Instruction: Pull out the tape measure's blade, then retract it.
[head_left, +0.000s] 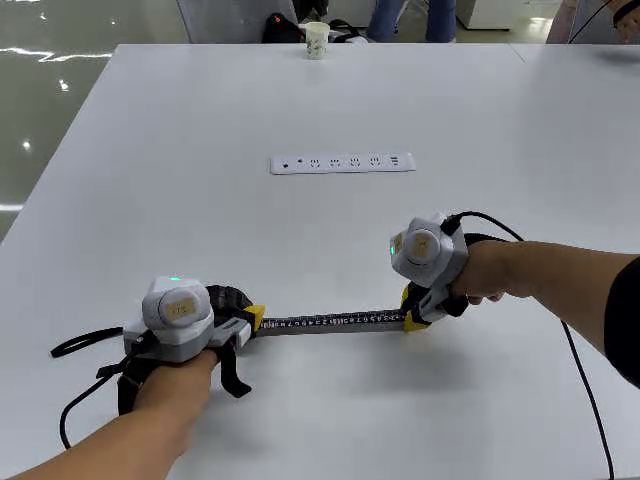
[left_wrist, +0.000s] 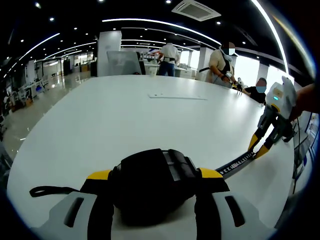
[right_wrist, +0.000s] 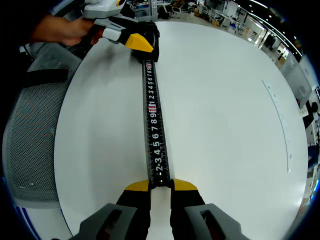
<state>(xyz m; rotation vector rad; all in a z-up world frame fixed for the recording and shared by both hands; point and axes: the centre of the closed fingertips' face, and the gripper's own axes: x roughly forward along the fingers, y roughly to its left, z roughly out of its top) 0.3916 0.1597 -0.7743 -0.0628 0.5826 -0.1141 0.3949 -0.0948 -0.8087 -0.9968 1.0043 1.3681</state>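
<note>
Right now the tape measure's blade (head_left: 330, 321) is drawn out across the white tabletop (head_left: 200, 150), on the person's side of the white power strip (head_left: 342, 162) and roughly parallel to it. The left tool (head_left: 245, 322) sits nearer than the strip, off toward its left end. Its yellow-tipped jaws are pressed against both sides of the black tape measure case (head_left: 228, 298), which rests on the tabletop. In the left gripper view the case (left_wrist: 150, 180) sits between the jaws of that tool (left_wrist: 155, 174) and a black strap (left_wrist: 45, 191) trails from it on the surface. From there the blade (left_wrist: 237, 163) runs away to the right tool (left_wrist: 257, 147), with the power strip (left_wrist: 177, 96) lying farther off. The right tool (head_left: 412, 318) is nearer than the strip's right end, tilted down, its jaws pinching the free end of the blade. In the right gripper view this tool (right_wrist: 161, 186) grips the blade (right_wrist: 152, 125) at its lowest numbers, printed face up. The blade stretches straight to the case (right_wrist: 150, 37), and the power strip (right_wrist: 280, 120) lies off to one side. Well beyond the strip, at the tabletop's far edge, stands a paper cup (head_left: 316, 40)
</note>
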